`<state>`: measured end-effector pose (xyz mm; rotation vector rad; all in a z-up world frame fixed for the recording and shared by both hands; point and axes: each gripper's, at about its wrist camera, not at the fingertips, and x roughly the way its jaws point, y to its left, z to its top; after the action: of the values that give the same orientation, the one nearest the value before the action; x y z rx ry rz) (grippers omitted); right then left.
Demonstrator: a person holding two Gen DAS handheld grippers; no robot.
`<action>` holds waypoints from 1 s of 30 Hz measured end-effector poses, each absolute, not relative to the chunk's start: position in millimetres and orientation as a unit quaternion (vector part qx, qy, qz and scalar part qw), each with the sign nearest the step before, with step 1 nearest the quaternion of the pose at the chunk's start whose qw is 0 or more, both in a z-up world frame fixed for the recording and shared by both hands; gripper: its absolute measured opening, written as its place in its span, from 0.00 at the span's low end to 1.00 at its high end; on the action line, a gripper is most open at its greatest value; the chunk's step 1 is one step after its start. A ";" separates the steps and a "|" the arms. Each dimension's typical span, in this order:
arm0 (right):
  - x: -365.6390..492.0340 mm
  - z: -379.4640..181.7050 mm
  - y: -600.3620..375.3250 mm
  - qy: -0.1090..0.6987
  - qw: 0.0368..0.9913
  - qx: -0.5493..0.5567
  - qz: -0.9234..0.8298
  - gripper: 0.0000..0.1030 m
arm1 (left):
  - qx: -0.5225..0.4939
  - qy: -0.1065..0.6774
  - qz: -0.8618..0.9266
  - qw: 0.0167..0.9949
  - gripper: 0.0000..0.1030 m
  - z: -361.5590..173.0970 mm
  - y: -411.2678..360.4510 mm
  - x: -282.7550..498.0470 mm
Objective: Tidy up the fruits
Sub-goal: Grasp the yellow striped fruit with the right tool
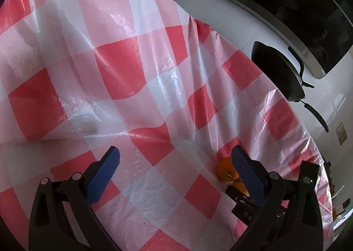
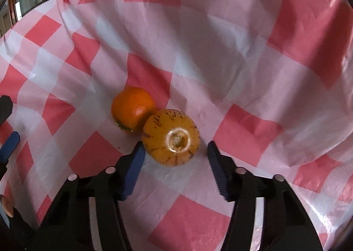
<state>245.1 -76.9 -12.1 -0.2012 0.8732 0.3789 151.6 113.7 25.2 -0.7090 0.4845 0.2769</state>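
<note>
**A:** Looking down the right wrist view, where do the fruits sit?

**B:** Low centre of the frame, on the red-and-white checked tablecloth [image 2: 220, 57]. A yellow-orange speckled fruit [image 2: 171, 136] lies with its stem scar turned toward the camera. A smoother orange fruit [image 2: 132, 107] touches it from the upper left.

**A:** And the right gripper [image 2: 175, 151]?

**B:** Part open, its fingertips flanking the near side of the speckled fruit. The left blue pad [image 2: 133, 169] is just beside the fruit's skin, perhaps touching. The right pad stands clear, with cloth showing in the gap. So nothing is gripped yet.

**A:** Why that angle?

**B:** I'd judge it is tilted steeply down so the pads can come in at the fruit's widest part. Approaching from the near side also keeps the neighbouring fruit out of the jaws.

**A:** What about the left gripper [image 1: 174, 158]?

**B:** Wide open and empty in its own view, over bare cloth at the lower middle. Both fruits peek out behind its right finger, at the lower right. I'd guess it is waiting out of the way.

**A:** Any risk?

**B:** The two fruits touch, so closing on one could nudge the other. The glossy, wrinkled cloth may let it roll.
</note>
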 end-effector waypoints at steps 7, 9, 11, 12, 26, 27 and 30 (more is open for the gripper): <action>213.6 0.4 -107.9 0.389 0.900 -0.004 0.194 0.42 | -0.322 0.245 0.121 0.907 0.98 27.5 107.3 155.9; 192.0 4.6 -126.1 0.372 0.906 0.041 0.198 0.42 | -0.315 0.256 0.109 0.908 0.98 27.4 103.9 159.1; 170.9 6.2 -141.9 0.357 0.911 0.070 0.196 0.42 | -0.304 0.264 0.096 0.910 0.98 27.7 99.1 161.9; 163.3 7.1 -148.3 0.354 0.912 0.076 0.194 0.42 | -0.298 0.268 0.090 0.912 0.98 27.8 96.1 162.8; 167.7 4.5 -182.1 0.342 0.903 0.166 0.200 0.42 | -0.189 0.329 0.032 0.925 0.98 27.9 42.2 222.1; 168.6 4.0 -180.5 0.343 0.903 0.166 0.201 0.42 | -0.185 0.340 0.032 0.921 0.98 27.0 39.5 233.0; 170.2 3.0 -179.4 0.347 0.901 0.167 0.199 0.42 | -0.155 0.376 0.042 0.913 0.98 23.1 29.6 260.0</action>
<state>170.2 -179.4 3.0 0.3452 0.7174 0.4116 260.0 29.6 23.1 -0.3187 0.7744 0.0870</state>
